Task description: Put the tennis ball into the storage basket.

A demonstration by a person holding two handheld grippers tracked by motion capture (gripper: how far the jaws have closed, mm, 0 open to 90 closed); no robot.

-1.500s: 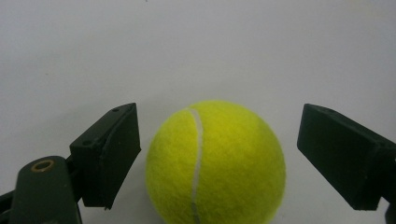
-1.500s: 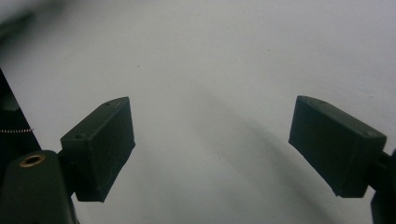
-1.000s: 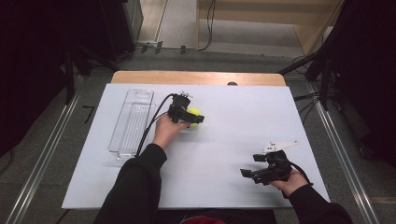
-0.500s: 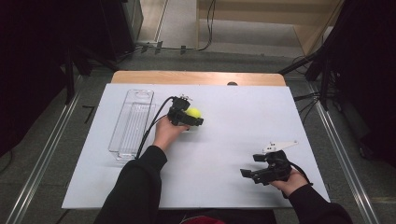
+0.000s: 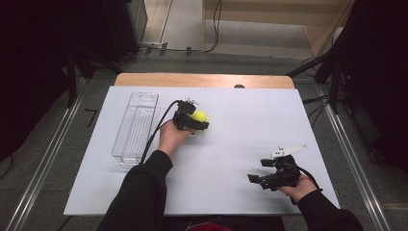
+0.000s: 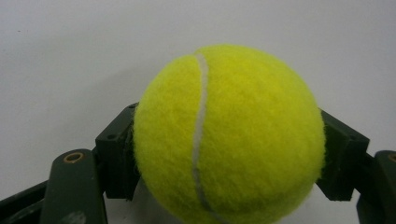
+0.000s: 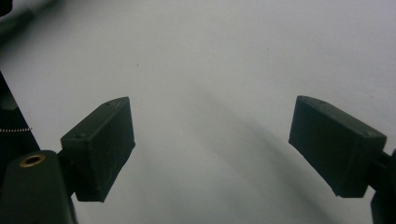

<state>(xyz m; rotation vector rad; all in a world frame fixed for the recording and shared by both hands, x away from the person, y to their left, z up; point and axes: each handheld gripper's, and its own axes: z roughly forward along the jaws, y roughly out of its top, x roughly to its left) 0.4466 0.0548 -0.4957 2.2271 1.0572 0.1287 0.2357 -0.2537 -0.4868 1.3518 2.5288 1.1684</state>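
A yellow tennis ball [image 5: 199, 116] lies on the white table top [image 5: 240, 130] near the middle back. My left gripper [image 5: 198, 120] reaches it from the near side. Its jaws have just been closing with the ball between them. In the left gripper view both black pads [image 6: 116, 154] press on the sides of the ball [image 6: 229, 135]. My right gripper [image 5: 257, 171] rests in a hand at the front right, pointing left. Its jaws stand wide apart over bare table in the right gripper view [image 7: 212, 149], with nothing between them.
A clear plastic tray [image 5: 137, 127] lies lengthwise at the left of the table, just left of the left forearm. A wooden strip [image 5: 202, 80] borders the table's far edge. Metal rails and dark stands flank both sides.
The left gripper's jaws have drawn in onto the tennis ball. Both hands and the ball have stayed in place.
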